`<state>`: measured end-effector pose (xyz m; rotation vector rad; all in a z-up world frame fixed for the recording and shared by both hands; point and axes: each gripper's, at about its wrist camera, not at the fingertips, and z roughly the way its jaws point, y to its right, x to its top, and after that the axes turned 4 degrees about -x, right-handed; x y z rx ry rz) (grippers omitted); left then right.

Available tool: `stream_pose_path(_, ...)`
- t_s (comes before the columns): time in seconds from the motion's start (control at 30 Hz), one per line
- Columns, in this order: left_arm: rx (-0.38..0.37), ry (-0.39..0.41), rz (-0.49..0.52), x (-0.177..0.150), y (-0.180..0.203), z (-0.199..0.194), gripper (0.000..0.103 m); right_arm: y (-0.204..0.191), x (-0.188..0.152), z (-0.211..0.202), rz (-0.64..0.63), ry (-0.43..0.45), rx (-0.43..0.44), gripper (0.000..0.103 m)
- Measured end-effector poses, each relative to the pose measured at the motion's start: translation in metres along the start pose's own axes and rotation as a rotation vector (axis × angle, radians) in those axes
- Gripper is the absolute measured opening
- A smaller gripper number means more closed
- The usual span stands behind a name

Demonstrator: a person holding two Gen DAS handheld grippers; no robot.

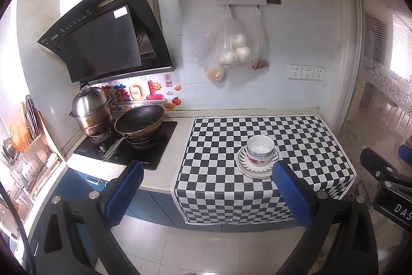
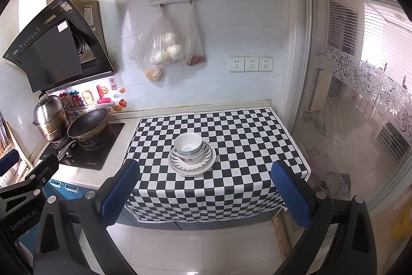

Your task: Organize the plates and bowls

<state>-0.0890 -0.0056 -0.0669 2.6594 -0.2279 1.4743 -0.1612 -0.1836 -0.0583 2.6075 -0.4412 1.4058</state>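
Both jaws are hanging wide, empty, short of the worktop; bowls on plates are lying ahead, nearer the left gripper's right finger.

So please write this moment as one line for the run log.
left gripper: open, empty | right gripper: open, empty | bowls: stacked on plates | checkered cloth: under stack

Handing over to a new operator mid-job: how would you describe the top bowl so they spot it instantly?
Find the black-and-white checkered cloth covering the counter to the right of the stove. Near its front middle sits a stack of plates, the upper one with a dark rayed rim. The top bowl is plain white inside and nests in a flower-patterned bowl beneath it.
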Motion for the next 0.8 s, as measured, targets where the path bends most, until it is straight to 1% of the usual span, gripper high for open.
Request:
stream_pose_path(0.63,0.002,-0.002,0.001,0.0015,-0.0011,0.0005,0.102,-0.0020,0.0013,0.0017,0.004,0.000,0.000,0.103)
stream_pose_path(0.8,0.007,0.015,0.003,0.0041,-0.0047,-0.0007,0.102,-0.0021,0.0026,0.0037,0.003,0.001,-0.001,0.103)
